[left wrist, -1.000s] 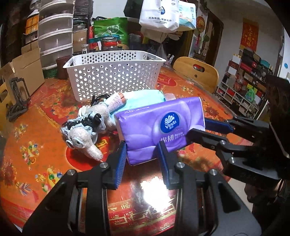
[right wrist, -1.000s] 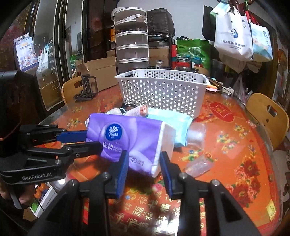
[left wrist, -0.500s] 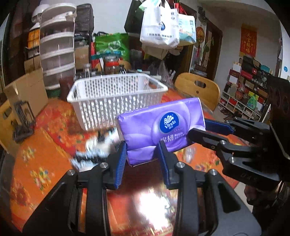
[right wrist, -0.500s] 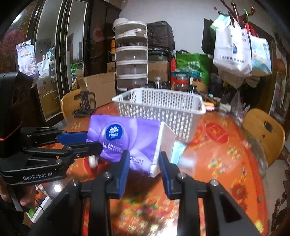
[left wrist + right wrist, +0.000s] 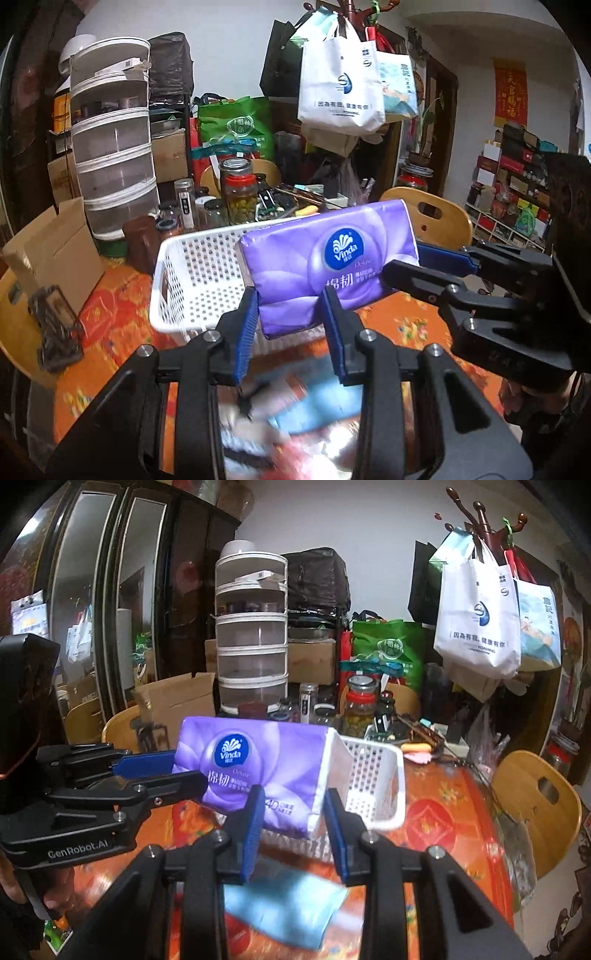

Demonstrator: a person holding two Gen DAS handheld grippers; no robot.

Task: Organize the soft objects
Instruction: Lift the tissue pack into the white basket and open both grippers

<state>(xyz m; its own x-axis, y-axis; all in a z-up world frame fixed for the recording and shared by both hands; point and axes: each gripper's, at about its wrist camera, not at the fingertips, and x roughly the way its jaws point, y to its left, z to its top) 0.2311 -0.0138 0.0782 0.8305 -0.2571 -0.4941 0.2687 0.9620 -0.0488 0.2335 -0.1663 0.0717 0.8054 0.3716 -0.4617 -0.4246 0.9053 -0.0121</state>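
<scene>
Item: soft purple plastic-wrapped tissue pack point(image 5: 328, 266), Vinda logo facing the cameras. Position — held in the air above the table, in front of and partly over the white perforated plastic basket point(image 5: 195, 280).

Left gripper point(image 5: 290, 314): blue-padded jaws closed on the pack's lower left end. Right gripper point(image 5: 293, 808): jaws closed on the opposite, white-ended corner. Each gripper shows in the other's view, gripping from the side.

Hazards, as judged:
- Pack yields under pressure; a corner pinch may slip if the two grippers drift apart or twist against each other.
- Uneven release could tip the pack onto the basket rim instead of inside.
- Lowering short of the near wall would catch the wrapper on the rim.

Beneath the grippers: light blue soft item point(image 5: 288, 908) on the red floral tabletop point(image 5: 443, 812), blurred — kind cannot be told.

Surroundings: glass jar with red lid point(image 5: 242, 192) and small bottles behind the basket; tall stacked clear drawer unit point(image 5: 112, 147); cardboard box point(image 5: 55, 254); wooden chair point(image 5: 535, 805). None lies between pack and basket.
</scene>
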